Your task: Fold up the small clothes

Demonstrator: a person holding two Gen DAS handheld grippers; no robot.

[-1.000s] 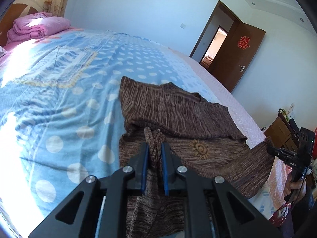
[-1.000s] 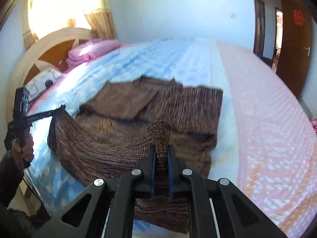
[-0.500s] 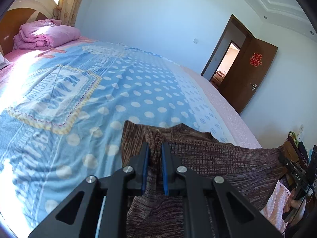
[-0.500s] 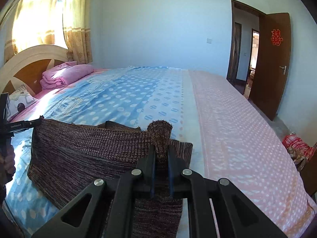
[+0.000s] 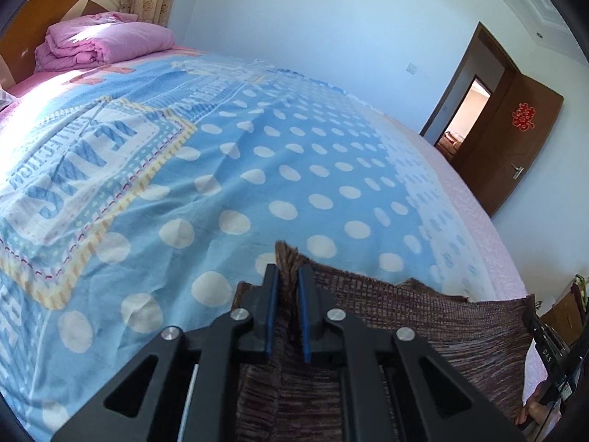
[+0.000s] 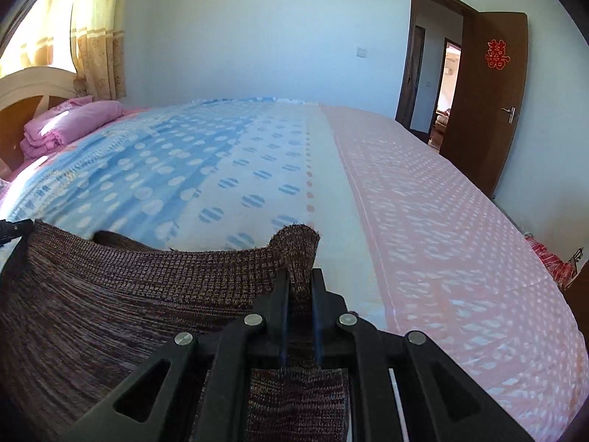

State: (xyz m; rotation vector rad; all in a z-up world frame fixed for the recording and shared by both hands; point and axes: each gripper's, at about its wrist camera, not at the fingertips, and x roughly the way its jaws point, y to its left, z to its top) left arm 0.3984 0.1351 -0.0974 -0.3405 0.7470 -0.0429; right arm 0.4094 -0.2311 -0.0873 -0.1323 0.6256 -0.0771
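Left wrist view: left gripper (image 5: 288,289) clamped on sweater (image 5: 434,328) corner.
Right gripper (image 6: 299,287): clamped on opposite corner.
Purpose: edge kept taut for folding.

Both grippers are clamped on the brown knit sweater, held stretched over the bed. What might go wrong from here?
1. The left gripper pinches only a narrow tuft of the brown knit sweater, so that corner may slip free.
2. The right gripper holds a bunched corner; the edge sags between them and may land creased on the bedspread.
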